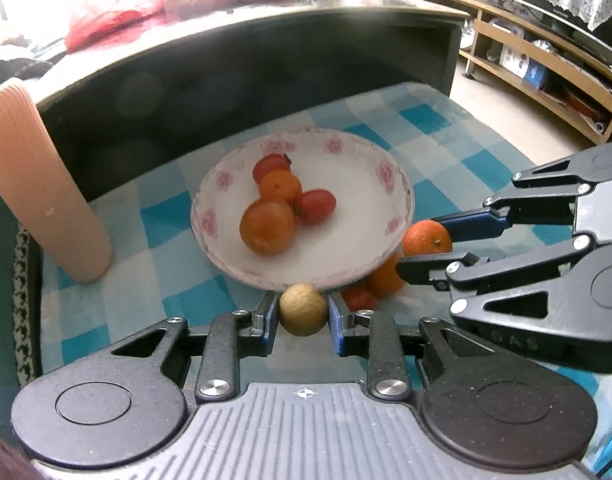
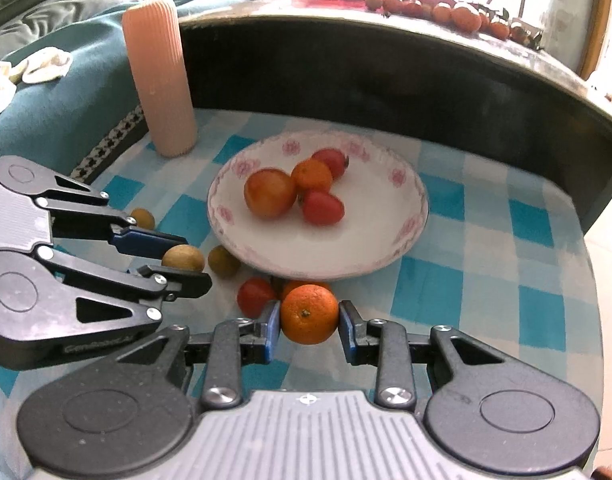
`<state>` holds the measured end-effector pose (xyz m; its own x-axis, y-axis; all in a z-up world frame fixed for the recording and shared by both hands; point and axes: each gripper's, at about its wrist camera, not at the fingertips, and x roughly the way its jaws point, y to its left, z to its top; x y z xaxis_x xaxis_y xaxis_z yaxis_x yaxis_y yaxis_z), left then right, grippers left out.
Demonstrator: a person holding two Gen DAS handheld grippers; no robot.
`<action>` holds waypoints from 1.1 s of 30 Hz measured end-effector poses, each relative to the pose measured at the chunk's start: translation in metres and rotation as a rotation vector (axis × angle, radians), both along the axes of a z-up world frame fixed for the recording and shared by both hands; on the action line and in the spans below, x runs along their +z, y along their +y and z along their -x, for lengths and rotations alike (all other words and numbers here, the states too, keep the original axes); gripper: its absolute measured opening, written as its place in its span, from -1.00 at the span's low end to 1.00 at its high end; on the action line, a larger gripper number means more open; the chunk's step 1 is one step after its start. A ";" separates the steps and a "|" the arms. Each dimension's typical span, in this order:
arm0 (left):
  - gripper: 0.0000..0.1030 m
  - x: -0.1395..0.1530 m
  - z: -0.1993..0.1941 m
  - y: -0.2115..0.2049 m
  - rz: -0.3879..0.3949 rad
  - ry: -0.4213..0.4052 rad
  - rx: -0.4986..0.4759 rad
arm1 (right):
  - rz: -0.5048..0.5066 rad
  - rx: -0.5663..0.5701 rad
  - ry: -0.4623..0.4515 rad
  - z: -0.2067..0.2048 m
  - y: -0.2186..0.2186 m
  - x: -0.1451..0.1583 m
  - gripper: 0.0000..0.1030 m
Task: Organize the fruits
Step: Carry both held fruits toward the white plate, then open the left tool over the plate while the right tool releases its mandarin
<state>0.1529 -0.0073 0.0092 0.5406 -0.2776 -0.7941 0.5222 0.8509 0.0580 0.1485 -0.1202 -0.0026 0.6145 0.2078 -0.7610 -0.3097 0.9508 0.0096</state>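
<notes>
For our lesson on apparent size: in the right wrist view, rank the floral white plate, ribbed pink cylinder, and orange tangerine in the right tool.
1. Floral white plate
2. Ribbed pink cylinder
3. Orange tangerine, though nearest the camera, so flattered.

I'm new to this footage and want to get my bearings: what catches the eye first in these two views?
The white floral plate in the middle of the blue checked cloth, holding four red and orange fruits. Just in front of it, each gripper grips a fruit: the left gripper a small brown fruit, the right gripper an orange. A tall ribbed pink cylinder stands behind the plate on the left.
</notes>
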 end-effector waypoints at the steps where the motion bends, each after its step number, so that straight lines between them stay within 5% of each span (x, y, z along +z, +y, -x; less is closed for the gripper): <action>1: -0.34 0.001 -0.002 -0.001 0.001 -0.003 0.001 | 0.002 -0.001 -0.006 -0.001 0.000 0.001 -0.09; 33: -0.37 -0.010 -0.041 -0.015 -0.012 -0.003 0.098 | 0.018 -0.073 -0.062 -0.045 -0.005 0.000 -0.09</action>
<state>0.1936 -0.0220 -0.0012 0.5671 -0.2137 -0.7955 0.4359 0.8973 0.0697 0.1932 -0.1257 -0.0023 0.6737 0.1474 -0.7241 -0.2390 0.9707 -0.0248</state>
